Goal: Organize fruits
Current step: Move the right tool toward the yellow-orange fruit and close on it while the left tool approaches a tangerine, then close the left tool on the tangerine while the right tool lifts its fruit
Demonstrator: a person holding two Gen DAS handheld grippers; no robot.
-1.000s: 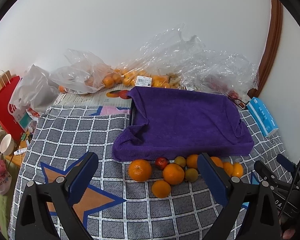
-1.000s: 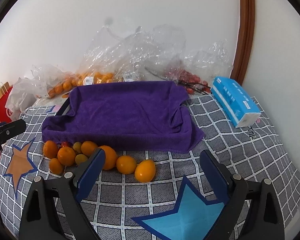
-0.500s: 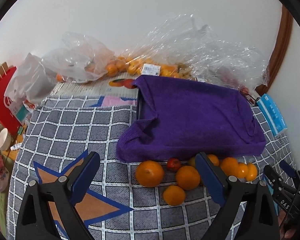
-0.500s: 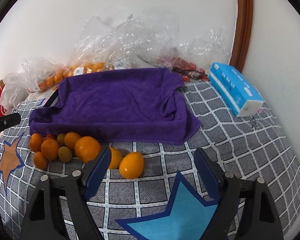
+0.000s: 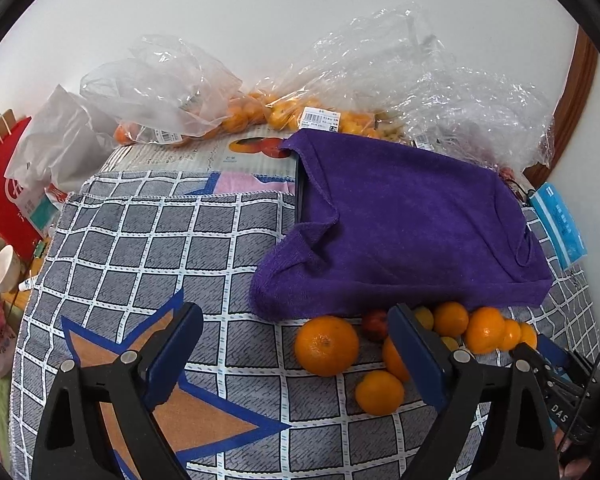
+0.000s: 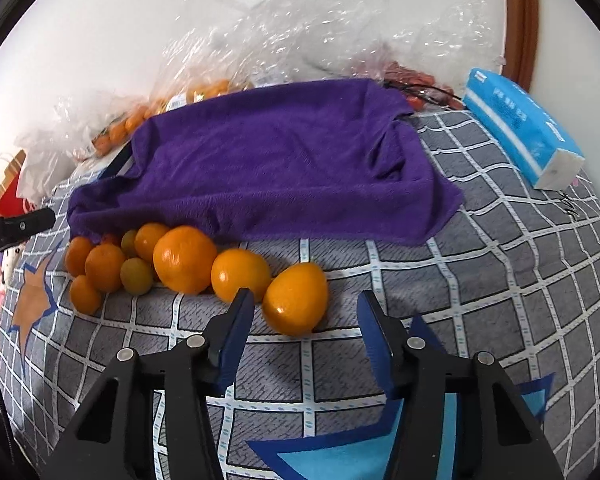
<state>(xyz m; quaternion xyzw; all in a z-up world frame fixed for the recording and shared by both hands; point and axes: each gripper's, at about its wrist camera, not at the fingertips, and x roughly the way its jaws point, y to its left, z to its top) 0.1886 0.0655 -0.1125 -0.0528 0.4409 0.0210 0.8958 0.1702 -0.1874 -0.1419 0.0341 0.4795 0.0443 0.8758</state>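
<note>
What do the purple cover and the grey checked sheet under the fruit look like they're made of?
Purple cover: soft towel-like fabric, probably microfibre or terry; matte, fuzzy nap, limp folds. Grey checked sheet: thin woven or printed cloth, matte, with a fine hatched texture and a stitched edge in the left view.

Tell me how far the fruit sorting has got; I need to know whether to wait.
Nothing looks done: the fruits lie loose on the checked cloth against the purple towel, whose top is bare. In hand: the right gripper, jaws closing with nothing pressed between them, is nearest the egg-shaped orange fruit; the left gripper is wide open near the big orange. Every fruit is left.
</note>
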